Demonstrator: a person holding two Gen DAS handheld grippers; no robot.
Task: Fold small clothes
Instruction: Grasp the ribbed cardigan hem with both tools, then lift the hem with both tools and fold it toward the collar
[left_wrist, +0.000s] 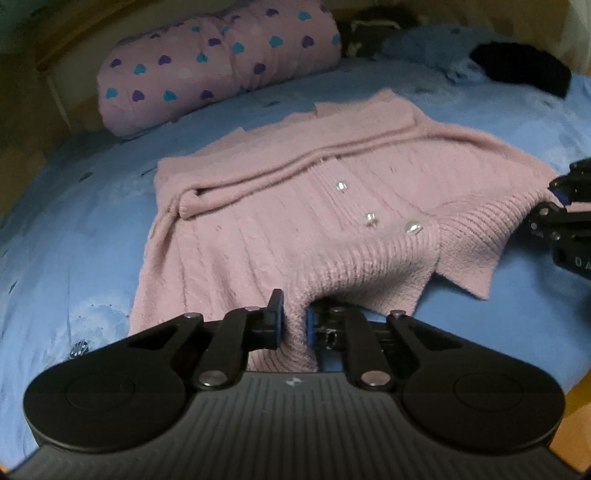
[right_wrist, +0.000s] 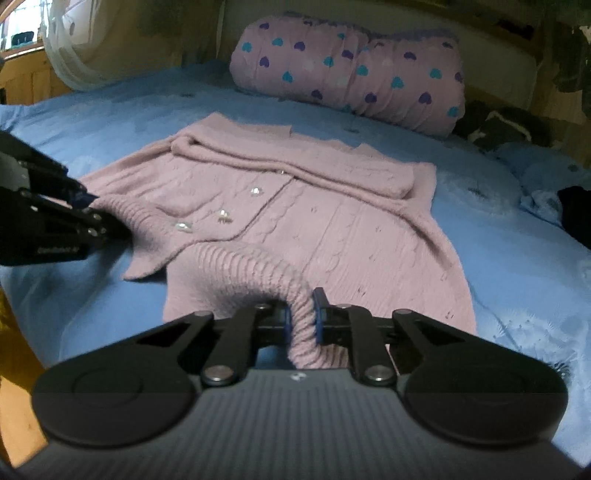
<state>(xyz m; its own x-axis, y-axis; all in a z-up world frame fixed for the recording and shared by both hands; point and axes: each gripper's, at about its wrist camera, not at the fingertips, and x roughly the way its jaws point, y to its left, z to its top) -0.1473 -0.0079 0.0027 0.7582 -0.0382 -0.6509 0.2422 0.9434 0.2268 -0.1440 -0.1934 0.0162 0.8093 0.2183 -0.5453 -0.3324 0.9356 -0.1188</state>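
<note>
now a pink knit cardigan (left_wrist: 280, 206), sleeves folded across, hem lifted

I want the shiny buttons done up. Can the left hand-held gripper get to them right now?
Probably not yet: the left hand-held gripper is shut on the sweater hem. The buttons lie uncovered just ahead.

I see a blue bedsheet (right_wrist: 517, 258) spread wide; at its far end lies a pink heart-print rolled quilt (right_wrist: 351, 81), with a black garment (left_wrist: 521, 68) and dark bundle (right_wrist: 498, 125) beside that quilt.
</note>
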